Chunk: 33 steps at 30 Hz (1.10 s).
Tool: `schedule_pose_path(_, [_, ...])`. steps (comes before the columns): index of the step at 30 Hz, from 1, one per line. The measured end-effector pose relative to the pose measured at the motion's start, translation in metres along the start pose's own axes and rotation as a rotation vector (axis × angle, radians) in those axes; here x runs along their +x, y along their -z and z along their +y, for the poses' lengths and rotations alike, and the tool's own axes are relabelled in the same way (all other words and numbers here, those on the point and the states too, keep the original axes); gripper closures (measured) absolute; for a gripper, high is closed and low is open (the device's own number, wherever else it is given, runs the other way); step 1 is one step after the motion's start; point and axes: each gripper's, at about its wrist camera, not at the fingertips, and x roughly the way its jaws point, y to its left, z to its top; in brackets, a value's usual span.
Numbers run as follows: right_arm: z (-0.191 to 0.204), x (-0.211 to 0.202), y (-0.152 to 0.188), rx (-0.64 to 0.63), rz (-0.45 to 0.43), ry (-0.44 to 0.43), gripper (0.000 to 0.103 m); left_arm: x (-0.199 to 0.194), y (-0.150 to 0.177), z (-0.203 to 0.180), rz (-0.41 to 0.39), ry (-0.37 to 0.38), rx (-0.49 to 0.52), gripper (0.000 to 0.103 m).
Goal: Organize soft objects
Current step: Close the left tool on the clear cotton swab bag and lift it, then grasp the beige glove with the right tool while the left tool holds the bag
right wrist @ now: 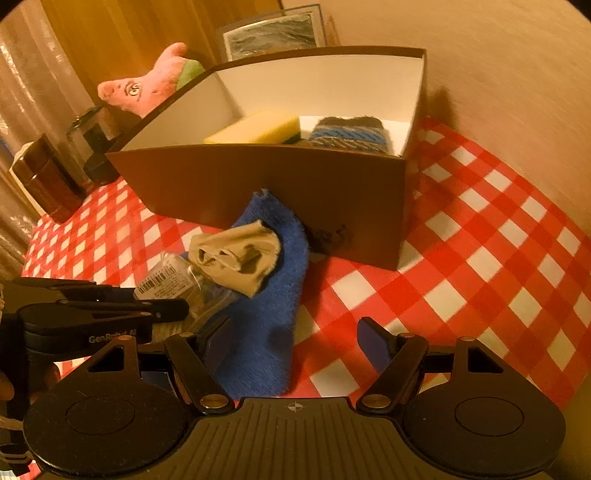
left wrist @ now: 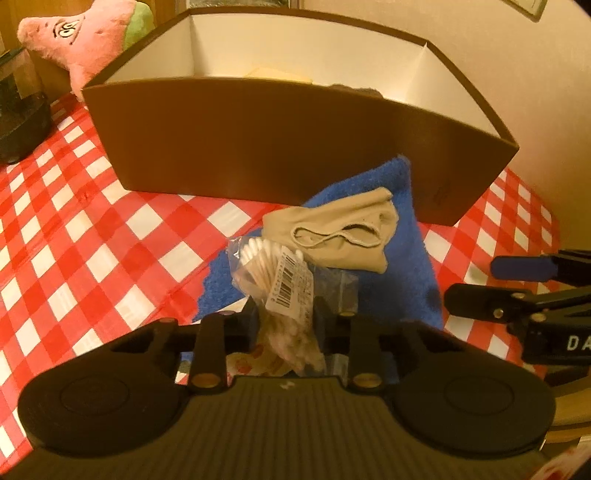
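A clear bag of cotton swabs [left wrist: 280, 280] is sitting at the lower centre of the left wrist view, and the left gripper [left wrist: 286, 314] is pinching it, its two fingers pressed against the plastic on either side. The bag's barcode label is facing up. In the right wrist view the same bag [right wrist: 166, 284] is showing at the left middle, partly hidden behind the left gripper [right wrist: 162, 310].

Just above the bag, a beige sock [left wrist: 340, 230] is lying crumpled on a blue towel [left wrist: 402, 273], which is spreading from centre frame toward the lower right. The towel's upper end is touching the front wall of a brown box [left wrist: 258, 147] filling the upper half of the frame. In the right wrist view the sock [right wrist: 236, 254] is resting on the towel [right wrist: 273, 295] at centre, and the box [right wrist: 295, 184] is holding a yellow sponge [right wrist: 258, 127] and a striped blue and grey cloth [right wrist: 347, 136] side by side.

The right gripper [right wrist: 299, 339] is hovering over the towel's lower end with its fingers wide apart and nothing between them.

Everything is resting on a red and white checked tablecloth [left wrist: 92, 221]. A pink plush toy [left wrist: 81, 33] is sitting at the upper left behind the box, and dark jars [right wrist: 48, 177] are standing at the left edge of the right wrist view.
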Motion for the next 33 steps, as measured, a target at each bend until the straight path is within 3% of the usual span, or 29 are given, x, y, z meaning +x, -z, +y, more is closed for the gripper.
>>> schedule_pose_path(8, [0.02, 0.005, -0.01, -0.104, -0.044, -0.05, 0.029, -0.035, -0.004, 0.023, -0.061, -0.027, -0.071, 0.077])
schedule_pose_path(14, [0.037, 0.02, -0.021, -0.214, -0.084, -0.074, 0.037, -0.05, -0.004, 0.052, -0.08, -0.086, -0.14, 0.077])
schedule_pose_path(18, [0.048, 0.033, -0.025, -0.324, -0.119, -0.079, 0.037, -0.052, -0.001, 0.066, -0.079, -0.109, -0.172, 0.077])
schedule_pose_path(26, [0.068, 0.075, -0.015, -0.611, -0.1, -0.033, 0.039, -0.047, 0.004, 0.075, -0.059, -0.11, -0.202, 0.077])
schedule_pose_path(28, [0.069, 0.085, -0.011, -0.673, -0.079, -0.015, 0.042, -0.046, 0.004, 0.076, -0.057, -0.108, -0.203, 0.077])
schedule_pose_path(30, [0.07, 0.096, -0.006, -0.732, -0.046, 0.011, 0.054, -0.044, 0.004, 0.076, -0.054, -0.108, -0.206, 0.077])
schedule_pose_path(33, [0.067, 0.106, 0.0, -0.767, -0.035, 0.016, 0.063, -0.043, 0.004, 0.077, -0.049, -0.109, -0.208, 0.077])
